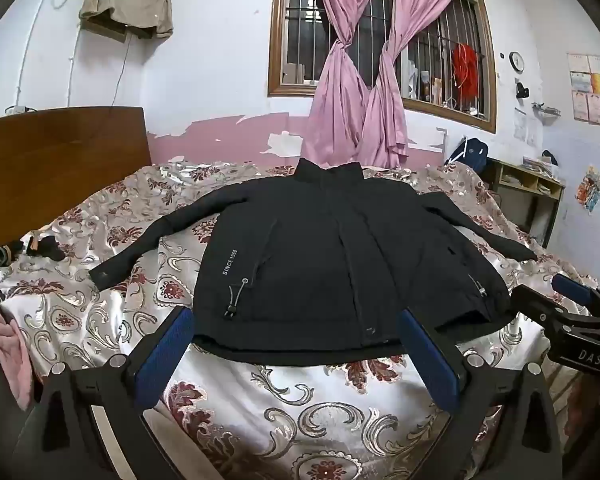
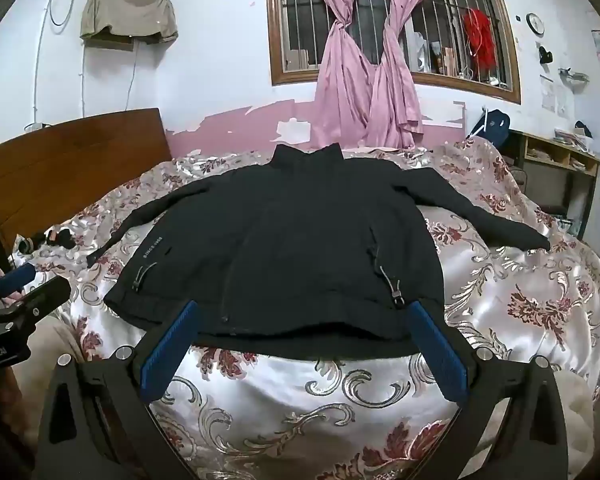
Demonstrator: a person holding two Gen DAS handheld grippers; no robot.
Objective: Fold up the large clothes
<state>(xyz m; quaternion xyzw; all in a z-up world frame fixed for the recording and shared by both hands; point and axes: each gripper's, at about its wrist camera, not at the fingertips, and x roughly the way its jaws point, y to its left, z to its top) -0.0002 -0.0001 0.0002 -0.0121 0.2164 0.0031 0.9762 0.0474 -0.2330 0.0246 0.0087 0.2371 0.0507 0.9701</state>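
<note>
A black jacket [image 1: 332,248] lies flat and face up on the bed, collar toward the far wall, both sleeves spread outward. White lettering runs down its left chest. My left gripper [image 1: 296,320] hovers open just before the hem, blue pads wide apart, nothing between them. Its neighbour, the right gripper [image 1: 572,312], shows at the right edge of the left wrist view. In the right wrist view the jacket [image 2: 300,240] fills the middle, and my right gripper [image 2: 300,312] is open over the hem, holding nothing. The left gripper [image 2: 16,292] appears at that view's left edge.
The bed carries a shiny floral cover [image 1: 284,412]. A wooden headboard [image 1: 60,160] stands at left, with small dark items [image 1: 40,248] near it. Pink curtains [image 1: 352,92] hang at the barred window. A shelf unit [image 2: 560,176] stands at the right. Pink cloth [image 1: 4,344] shows at left.
</note>
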